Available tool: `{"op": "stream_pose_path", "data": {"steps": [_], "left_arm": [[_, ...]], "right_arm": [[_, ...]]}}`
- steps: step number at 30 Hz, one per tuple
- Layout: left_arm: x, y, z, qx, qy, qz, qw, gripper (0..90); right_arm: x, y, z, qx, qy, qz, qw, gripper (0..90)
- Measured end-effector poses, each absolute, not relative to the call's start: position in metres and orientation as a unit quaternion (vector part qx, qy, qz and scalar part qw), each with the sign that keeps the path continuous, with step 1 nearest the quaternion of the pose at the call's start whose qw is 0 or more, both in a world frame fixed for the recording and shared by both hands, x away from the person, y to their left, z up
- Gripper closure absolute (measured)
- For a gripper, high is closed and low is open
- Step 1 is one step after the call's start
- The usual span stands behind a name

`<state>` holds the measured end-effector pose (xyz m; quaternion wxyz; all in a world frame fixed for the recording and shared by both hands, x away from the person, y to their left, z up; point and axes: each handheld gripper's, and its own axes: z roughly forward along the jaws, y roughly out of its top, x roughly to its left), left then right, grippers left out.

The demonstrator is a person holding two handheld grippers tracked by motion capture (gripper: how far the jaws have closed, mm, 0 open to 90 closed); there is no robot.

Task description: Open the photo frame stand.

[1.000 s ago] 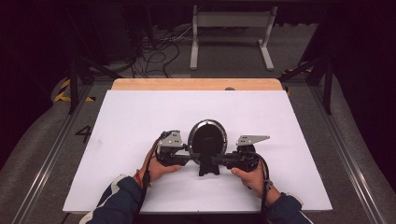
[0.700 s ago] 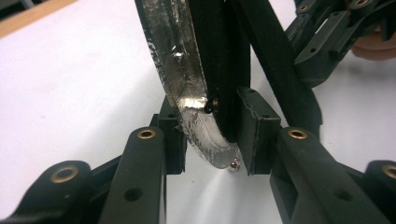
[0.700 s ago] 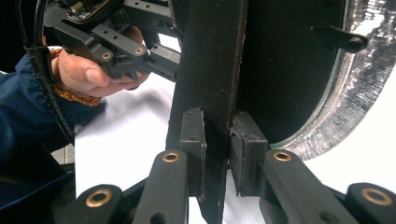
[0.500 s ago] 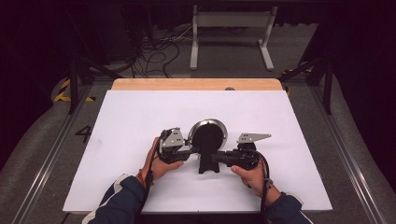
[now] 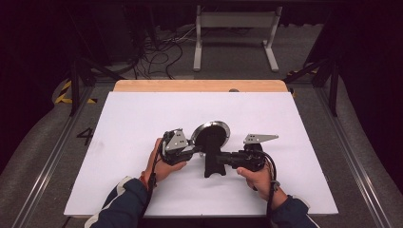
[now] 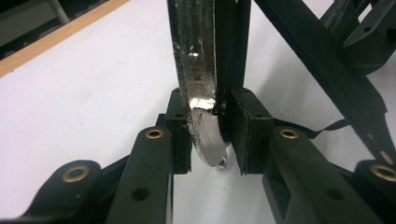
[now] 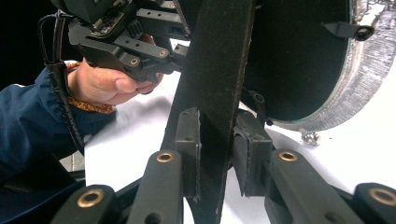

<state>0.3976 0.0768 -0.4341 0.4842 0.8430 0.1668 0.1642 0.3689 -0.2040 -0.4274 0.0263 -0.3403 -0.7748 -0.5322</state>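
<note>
Standing round mirror (image 5: 212, 135) up on desk (image 5: 142, 118) — left gripper (image 5: 196, 149) fingers clamped on rim, closing; right gripper (image 5: 219, 158) fingers clamped on back stand (image 5: 212, 164), easing. Next: spread stand, release gently.

One readable mark: a dark numeral "4" (image 5: 85, 136) on the grey floor (image 5: 43, 156), just left of the white table (image 5: 142, 114). Yellow-black hazard stripes (image 5: 64, 94) sit on the floor farther back on that side, a marking with no letters on it
</note>
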Motion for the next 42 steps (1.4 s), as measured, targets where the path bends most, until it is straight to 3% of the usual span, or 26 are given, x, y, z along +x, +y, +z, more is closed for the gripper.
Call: {"op": "stream_pose_path", "data": {"steps": [19, 42], "left_arm": [[0.4, 0.071, -0.435, 0.845, 0.147, 0.228, 0.46, 70.1], [0.407, 0.07, -0.44, 0.844, 0.15, 0.242, 0.454, 67.9]], "right_arm": [[0.368, -0.199, -0.428, -0.35, -0.785, -0.512, 0.004, 74.2], [0.371, -0.19, -0.437, -0.354, -0.798, -0.488, -0.018, 77.1]]}}
